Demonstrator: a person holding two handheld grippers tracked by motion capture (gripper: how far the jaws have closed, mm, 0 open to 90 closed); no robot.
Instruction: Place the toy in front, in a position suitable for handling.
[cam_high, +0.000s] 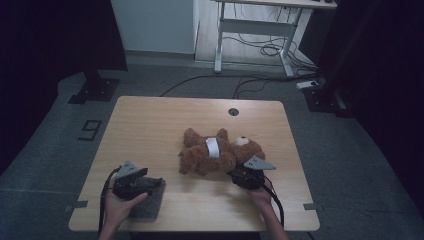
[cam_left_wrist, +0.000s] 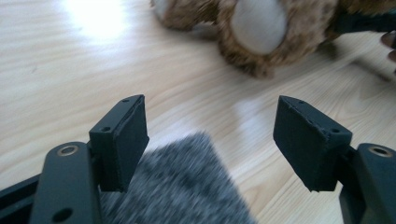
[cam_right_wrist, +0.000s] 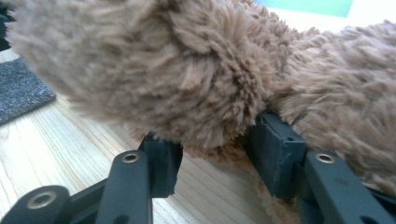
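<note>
bear (cam_high: 215, 152) lay mid-table toward the right edge, long axis running across, head to the right. right gripper (cam_high: 248, 176) sat at its near side, jaws parted around a furry limb (cam_right_wrist: 196, 84), grip on it unclear. left gripper (cam_high: 131, 182), wide open and empty, hovered over the grey cloth (cam_high: 150, 200) near the front-left corner, well apart from the bear.

The teddy bear (cam_right_wrist: 196, 70) hides the right gripper's (cam_right_wrist: 212, 149) fingertips; the grey cloth (cam_left_wrist: 187, 186) is blurred.
</note>
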